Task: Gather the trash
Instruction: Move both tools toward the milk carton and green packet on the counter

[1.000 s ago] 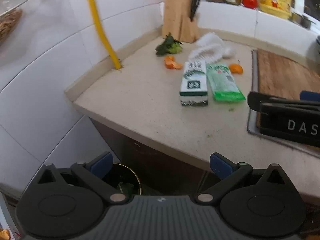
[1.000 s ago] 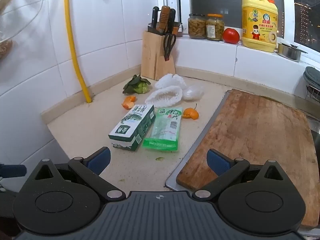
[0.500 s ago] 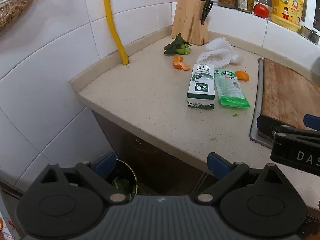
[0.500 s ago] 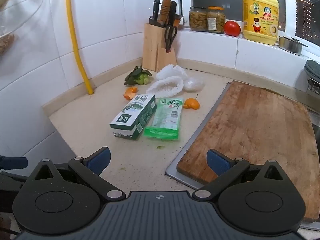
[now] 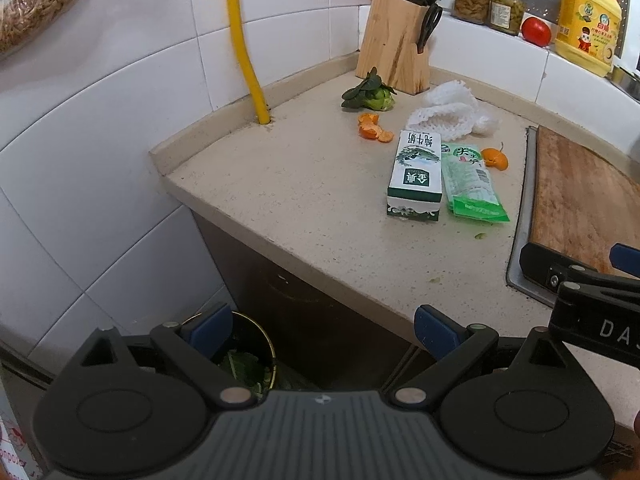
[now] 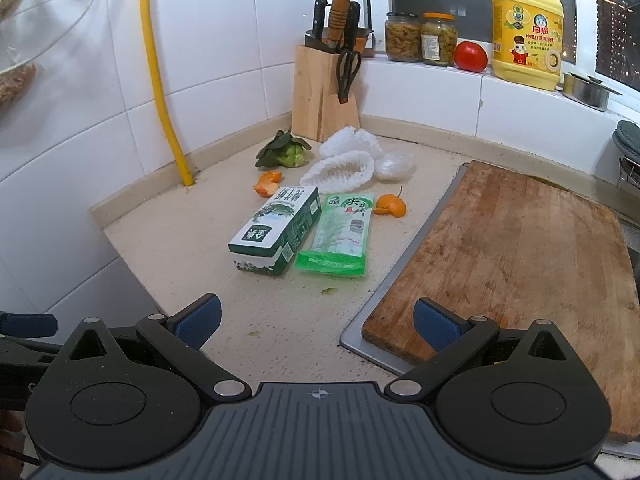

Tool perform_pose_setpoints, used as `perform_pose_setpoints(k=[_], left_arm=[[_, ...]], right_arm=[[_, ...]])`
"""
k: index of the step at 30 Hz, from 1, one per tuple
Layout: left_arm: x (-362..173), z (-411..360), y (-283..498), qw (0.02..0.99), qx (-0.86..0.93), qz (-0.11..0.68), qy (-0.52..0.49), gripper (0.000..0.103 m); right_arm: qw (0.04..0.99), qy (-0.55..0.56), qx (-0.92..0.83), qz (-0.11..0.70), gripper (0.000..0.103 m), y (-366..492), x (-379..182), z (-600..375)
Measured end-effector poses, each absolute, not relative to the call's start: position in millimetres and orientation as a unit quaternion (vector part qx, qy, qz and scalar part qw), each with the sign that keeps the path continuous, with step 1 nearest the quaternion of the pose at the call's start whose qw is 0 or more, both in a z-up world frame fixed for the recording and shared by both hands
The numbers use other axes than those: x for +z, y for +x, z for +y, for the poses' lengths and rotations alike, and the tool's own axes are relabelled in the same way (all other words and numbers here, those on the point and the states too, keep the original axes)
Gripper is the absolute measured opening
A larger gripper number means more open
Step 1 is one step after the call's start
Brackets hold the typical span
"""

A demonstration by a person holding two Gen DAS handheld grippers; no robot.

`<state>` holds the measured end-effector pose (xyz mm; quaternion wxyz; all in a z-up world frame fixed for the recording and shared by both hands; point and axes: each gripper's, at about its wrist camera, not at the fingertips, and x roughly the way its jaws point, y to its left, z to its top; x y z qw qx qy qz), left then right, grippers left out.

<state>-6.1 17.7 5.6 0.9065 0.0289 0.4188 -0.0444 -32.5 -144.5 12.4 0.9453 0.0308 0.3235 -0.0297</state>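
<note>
Trash lies on the beige counter (image 5: 288, 184): a green-and-white milk carton (image 5: 416, 174) (image 6: 276, 229), a green plastic wrapper (image 5: 470, 182) (image 6: 340, 236), orange peels (image 5: 374, 128) (image 6: 390, 205), white foam netting (image 5: 448, 112) (image 6: 344, 162) and leafy scraps (image 5: 370, 94) (image 6: 286, 150). My left gripper (image 5: 322, 330) is open and empty, held off the counter's front edge above a round bin (image 5: 250, 356) with greens inside. My right gripper (image 6: 316, 318) is open and empty, near the counter's front, short of the carton.
A wooden cutting board (image 6: 516, 264) on a metal tray fills the right side. A knife block (image 6: 326, 92), jars, a tomato (image 6: 470, 56) and a yellow detergent bottle (image 6: 526, 28) stand at the back. A yellow pipe (image 5: 244, 48) runs down the tiled wall.
The left gripper has drawn back and tilted up, so more of the wall and the bin shows. The right gripper has edged slightly closer to the counter. Both stay open.
</note>
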Motion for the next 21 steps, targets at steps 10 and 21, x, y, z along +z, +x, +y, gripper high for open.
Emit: perform_pose_setpoints(k=[10,21], left_arm=[[4.8,22.3,-9.7,0.908,-0.041,0.416,0.029,0.095],[6.0,29.2,-11.1,0.91,-0.039,0.412,0.022,0.095]], right_arm=[[0.945,0.037,-0.04,0.323,0.103,-33.8,9.3,-139.6],[0.947,0.062,-0.059,0.309,0.103,-47.9,10.4,-137.5]])
